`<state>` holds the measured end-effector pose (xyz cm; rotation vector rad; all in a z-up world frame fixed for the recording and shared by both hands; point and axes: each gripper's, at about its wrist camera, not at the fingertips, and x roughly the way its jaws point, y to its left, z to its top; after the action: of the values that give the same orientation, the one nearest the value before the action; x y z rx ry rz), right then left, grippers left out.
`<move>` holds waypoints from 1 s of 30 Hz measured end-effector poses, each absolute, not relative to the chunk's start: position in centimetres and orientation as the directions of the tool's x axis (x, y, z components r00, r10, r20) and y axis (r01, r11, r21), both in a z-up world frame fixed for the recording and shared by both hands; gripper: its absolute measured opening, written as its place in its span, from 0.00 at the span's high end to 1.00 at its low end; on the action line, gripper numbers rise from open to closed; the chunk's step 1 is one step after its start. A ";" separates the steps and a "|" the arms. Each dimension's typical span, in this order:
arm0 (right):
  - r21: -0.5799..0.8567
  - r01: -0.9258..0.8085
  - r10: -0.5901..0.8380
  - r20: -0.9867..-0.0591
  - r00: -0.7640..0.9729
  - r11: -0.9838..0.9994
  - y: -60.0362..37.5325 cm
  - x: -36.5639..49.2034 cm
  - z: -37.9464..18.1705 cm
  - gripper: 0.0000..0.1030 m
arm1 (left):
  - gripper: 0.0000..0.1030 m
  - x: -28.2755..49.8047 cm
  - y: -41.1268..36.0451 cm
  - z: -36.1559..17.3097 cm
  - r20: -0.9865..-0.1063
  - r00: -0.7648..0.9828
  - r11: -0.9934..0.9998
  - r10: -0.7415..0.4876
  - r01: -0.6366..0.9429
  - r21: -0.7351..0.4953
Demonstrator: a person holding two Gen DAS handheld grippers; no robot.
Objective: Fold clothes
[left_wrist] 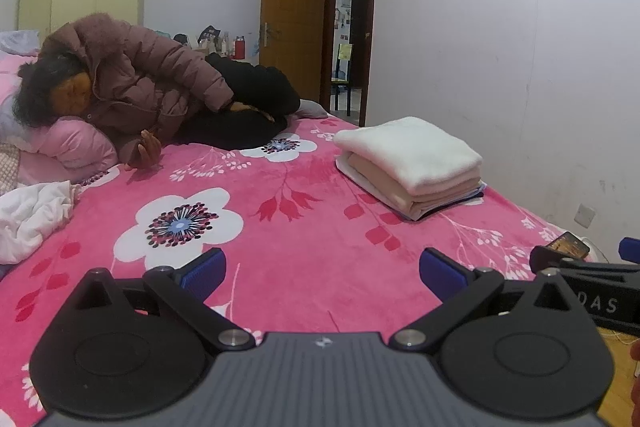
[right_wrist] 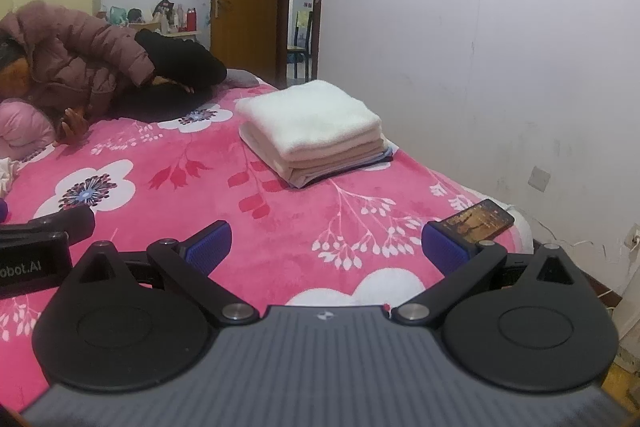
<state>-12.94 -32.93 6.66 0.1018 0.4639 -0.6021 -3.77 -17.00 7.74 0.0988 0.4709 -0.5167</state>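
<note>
A neat stack of folded clothes (left_wrist: 412, 163), white on top and beige below, lies on the pink flowered bedspread (left_wrist: 280, 227) near the right wall; it also shows in the right wrist view (right_wrist: 312, 127). A crumpled white garment (left_wrist: 32, 219) lies at the bed's left edge. My left gripper (left_wrist: 322, 273) is open and empty, low over the bedspread, short of the stack. My right gripper (right_wrist: 326, 245) is open and empty, also over the bedspread. Each gripper's body shows at the other view's edge.
A person in a brown puffer jacket (left_wrist: 132, 87) lies across the far left of the bed on a pink pillow (left_wrist: 76, 147). A phone (right_wrist: 478, 219) lies at the bed's right edge. The white wall (right_wrist: 480, 47) runs along the right. A wooden door (left_wrist: 294, 7) stands open behind.
</note>
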 end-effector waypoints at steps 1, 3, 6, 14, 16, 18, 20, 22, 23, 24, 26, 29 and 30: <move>-0.040 0.569 -0.523 -0.451 0.723 0.821 -32.9 -12.9 6.6 0.01 | 0.00 -3.8 -17.0 7.7 -0.457 0.765 0.867 -0.453 0.498 -0.025; -0.040 0.573 -0.526 -0.453 0.720 0.818 -33.0 -12.9 6.6 0.01 | 0.00 -3.9 -17.1 7.7 -0.458 0.764 0.865 -0.454 0.501 -0.022; -0.038 0.577 -0.528 -0.455 0.717 0.816 -33.1 -13.0 6.6 0.01 | 0.00 -4.0 -17.2 7.6 -0.458 0.764 0.863 -0.455 0.506 -0.014; -0.039 0.585 -0.536 -0.454 0.712 0.810 -33.2 -13.3 6.6 0.01 | 0.00 -4.7 -17.8 7.7 -0.450 0.766 0.856 -0.460 0.518 0.007; -0.043 0.586 -0.539 -0.451 0.711 0.809 -33.3 -13.4 6.7 0.01 | 0.00 -4.8 -18.1 7.7 -0.452 0.763 0.853 -0.462 0.521 0.007; -0.048 0.589 -0.545 -0.445 0.711 0.807 -33.4 -13.7 6.8 0.01 | 0.00 -4.9 -18.5 7.7 -0.456 0.760 0.851 -0.464 0.525 0.008; -0.050 0.593 -0.553 -0.434 0.711 0.803 -33.6 -14.2 7.0 0.01 | 0.00 -5.2 -18.9 7.7 -0.455 0.758 0.848 -0.467 0.529 0.010; -0.053 0.598 -0.561 -0.424 0.711 0.799 -33.8 -14.7 7.2 0.01 | 0.00 -5.6 -19.4 7.7 -0.453 0.756 0.845 -0.473 0.535 0.012; -0.056 0.601 -0.565 -0.419 0.711 0.797 -33.9 -14.9 7.2 0.01 | 0.00 -5.7 -19.6 7.6 -0.453 0.754 0.843 -0.475 0.538 0.012; -0.059 0.604 -0.570 -0.416 0.709 0.795 -34.1 -15.1 7.2 0.01 | 0.00 -5.8 -19.8 7.4 -0.454 0.752 0.840 -0.478 0.542 0.013; -0.065 0.610 -0.579 -0.411 0.705 0.789 -34.4 -15.3 7.2 0.01 | 0.00 -5.9 -20.4 7.0 -0.466 0.743 0.835 -0.480 0.550 0.016; -0.069 0.622 -0.592 -0.406 0.696 0.780 -35.0 -15.5 7.0 0.01 | 0.00 -5.8 -21.1 6.4 -0.482 0.734 0.832 -0.479 0.555 0.017; -0.068 0.626 -0.595 -0.408 0.693 0.777 -35.2 -15.6 7.0 0.01 | 0.00 -5.7 -21.2 6.2 -0.486 0.731 0.831 -0.479 0.555 0.016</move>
<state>-15.55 -35.18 6.95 0.0785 0.4273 -0.6826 -5.72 -21.24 6.18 0.1646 0.4875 -0.5719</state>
